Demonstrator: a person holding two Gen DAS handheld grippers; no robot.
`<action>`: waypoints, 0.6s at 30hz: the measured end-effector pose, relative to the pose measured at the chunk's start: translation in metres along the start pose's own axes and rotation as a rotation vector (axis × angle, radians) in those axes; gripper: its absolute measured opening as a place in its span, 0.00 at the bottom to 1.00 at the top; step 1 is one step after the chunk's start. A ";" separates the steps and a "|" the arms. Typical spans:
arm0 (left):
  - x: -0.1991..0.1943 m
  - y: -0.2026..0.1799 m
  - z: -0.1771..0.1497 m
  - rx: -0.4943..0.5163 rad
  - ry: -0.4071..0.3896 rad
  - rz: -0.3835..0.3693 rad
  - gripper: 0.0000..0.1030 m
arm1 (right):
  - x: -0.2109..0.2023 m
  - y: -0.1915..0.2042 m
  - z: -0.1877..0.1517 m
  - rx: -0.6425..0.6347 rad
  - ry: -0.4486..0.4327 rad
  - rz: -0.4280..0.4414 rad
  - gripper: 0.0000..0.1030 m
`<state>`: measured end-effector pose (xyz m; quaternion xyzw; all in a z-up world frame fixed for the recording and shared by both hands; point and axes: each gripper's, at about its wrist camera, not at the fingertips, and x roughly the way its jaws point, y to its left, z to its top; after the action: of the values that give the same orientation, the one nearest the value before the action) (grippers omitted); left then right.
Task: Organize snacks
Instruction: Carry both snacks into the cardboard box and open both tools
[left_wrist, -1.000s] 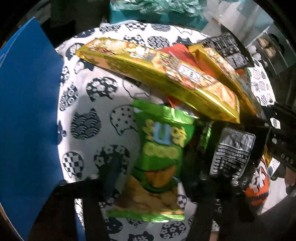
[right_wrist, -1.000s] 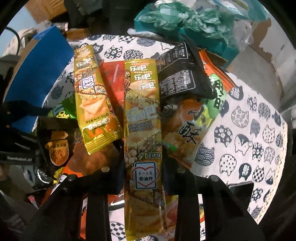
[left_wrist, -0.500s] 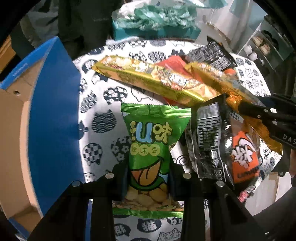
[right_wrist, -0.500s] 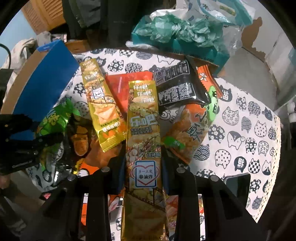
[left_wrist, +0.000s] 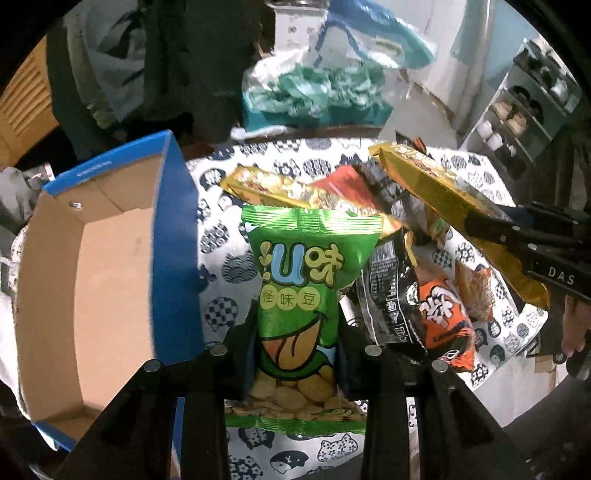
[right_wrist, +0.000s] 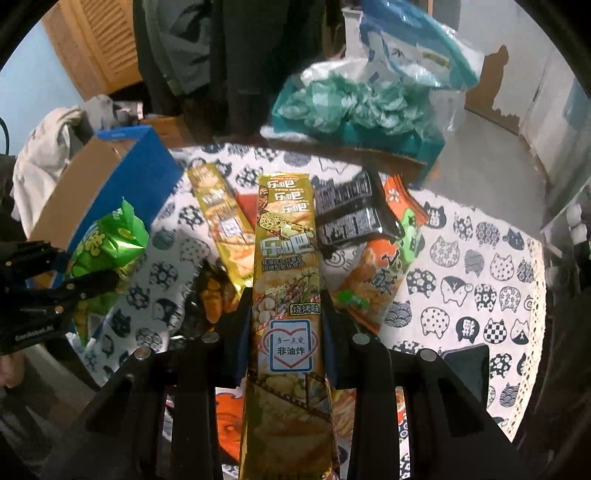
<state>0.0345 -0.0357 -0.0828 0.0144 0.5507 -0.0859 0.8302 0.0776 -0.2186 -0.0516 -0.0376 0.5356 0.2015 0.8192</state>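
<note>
Snacks lie in a loose heap on the cat-print cloth (right_wrist: 480, 280) over the worktop, and two of them are held above it. The left gripper (left_wrist: 297, 347) has its fingers (left_wrist: 242, 343) closed on the lower part of a green bag (left_wrist: 299, 280). The bag's long axis runs along the fingers, its crimped top pointing away from the camera and its clear window of beans nearest the camera. It hangs just beside the blue wall of an open cardboard box (left_wrist: 173, 236), which shows a bare brown inside.

The right gripper (right_wrist: 286, 325) has its fingers (right_wrist: 334, 321) pressed on both sides of a long gold pack (right_wrist: 286, 258). The pack's long axis also lies along the fingers, its printed top end pointing away toward the far side of the cloth, its other end passing back under the camera. In the left view this pack (left_wrist: 443, 192) slants from upper left to lower right, clear of the heap.

On the cloth, a second gold pack (right_wrist: 221, 225) lies near the box, slanting in the right view from upper left down toward the held pack. A black pack (right_wrist: 351, 214) and an orange bag (right_wrist: 376, 277) lie to the right of the held gold pack, the black one overlapping the orange one. Crumpled teal plastic (right_wrist: 351, 107) sits beyond the cloth.
</note>
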 end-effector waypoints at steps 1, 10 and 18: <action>-0.003 0.002 0.001 -0.002 -0.007 0.000 0.33 | -0.002 0.001 0.001 -0.001 -0.006 0.001 0.30; -0.041 0.019 0.001 -0.018 -0.082 0.012 0.33 | -0.028 0.030 0.012 -0.030 -0.072 0.041 0.30; -0.056 0.039 -0.002 -0.048 -0.108 0.015 0.33 | -0.033 0.065 0.028 -0.068 -0.093 0.100 0.30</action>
<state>0.0180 0.0104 -0.0346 -0.0063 0.5068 -0.0671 0.8594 0.0667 -0.1612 -0.0003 -0.0293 0.4912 0.2620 0.8302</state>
